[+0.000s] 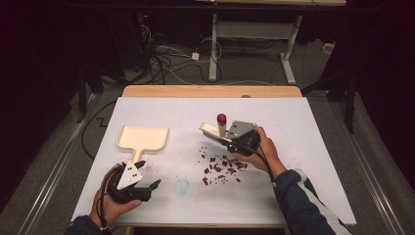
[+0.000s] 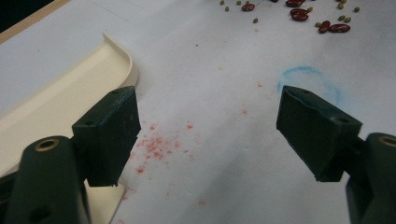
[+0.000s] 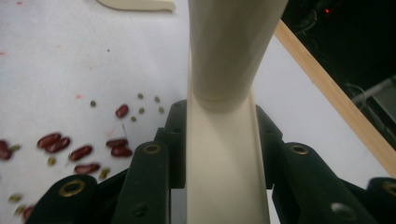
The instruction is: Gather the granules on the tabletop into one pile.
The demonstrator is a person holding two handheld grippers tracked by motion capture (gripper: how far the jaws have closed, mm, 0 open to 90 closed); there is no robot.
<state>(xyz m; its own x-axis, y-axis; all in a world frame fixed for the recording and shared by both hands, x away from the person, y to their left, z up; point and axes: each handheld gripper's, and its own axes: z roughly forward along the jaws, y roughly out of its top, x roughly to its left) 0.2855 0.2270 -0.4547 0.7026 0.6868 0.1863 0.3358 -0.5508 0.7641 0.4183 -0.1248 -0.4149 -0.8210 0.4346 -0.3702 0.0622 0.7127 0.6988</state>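
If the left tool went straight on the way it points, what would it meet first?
Probably bare white table sheet first, past the faint blue ring mark; farther on, the scattered red beans. The open left tool holds nothing.

Bare sheet between dustpan (image 1: 143, 137) and scattered beans (image 1: 221, 169), brush (image 1: 215, 131) above beans

A cream plastic dustpan (image 1: 142, 137) lies on the white paper-covered surface (image 1: 303, 147), which carries a faint blue ring mark (image 1: 182, 185) and pink specks (image 2: 156, 144). Dark red kidney beans (image 1: 222, 168) mix with small green ones. The cream brush (image 1: 214, 132) has a red-capped handle.
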